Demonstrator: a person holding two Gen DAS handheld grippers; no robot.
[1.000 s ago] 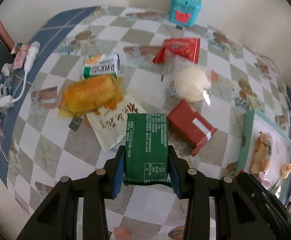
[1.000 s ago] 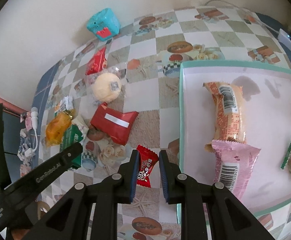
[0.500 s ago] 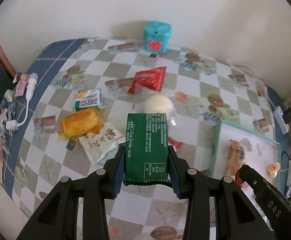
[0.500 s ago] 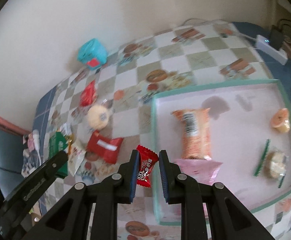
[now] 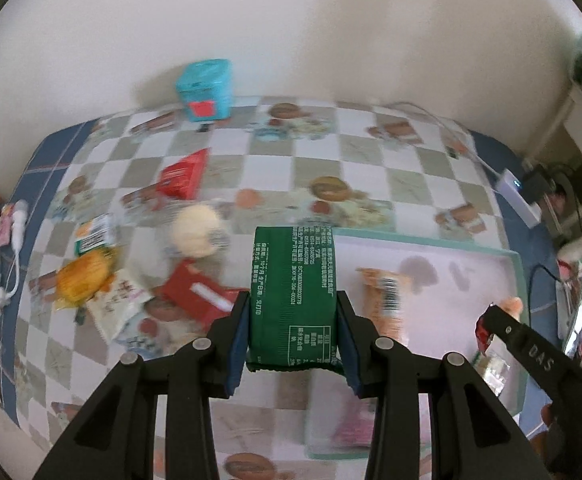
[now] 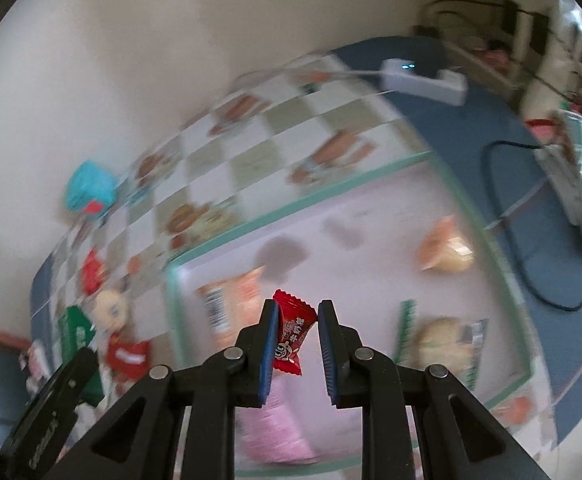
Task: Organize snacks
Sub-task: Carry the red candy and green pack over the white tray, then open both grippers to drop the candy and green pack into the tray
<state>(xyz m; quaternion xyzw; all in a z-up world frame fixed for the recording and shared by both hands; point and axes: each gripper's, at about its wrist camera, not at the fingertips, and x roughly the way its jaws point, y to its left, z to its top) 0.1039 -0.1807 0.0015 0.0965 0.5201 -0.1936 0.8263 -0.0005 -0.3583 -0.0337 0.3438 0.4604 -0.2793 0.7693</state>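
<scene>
My left tool (image 5: 293, 330) grips the green snack packet (image 5: 293, 300) above the tray's (image 5: 517, 264) near-left edge; my right tool (image 6: 294, 338) pinches the red candy (image 6: 291, 332) over the tray.

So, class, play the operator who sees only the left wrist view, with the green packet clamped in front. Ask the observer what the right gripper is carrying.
Observer: The right gripper is shut on a small red candy with white print on its wrapper.
Operator: Is it over the tray yet?
Observer: Yes, the pale floor of the tray shows directly behind the candy.
Operator: What lies right of those jaws?
Observer: A wrapped bun in clear film with a green edge, lying in the tray.
</scene>
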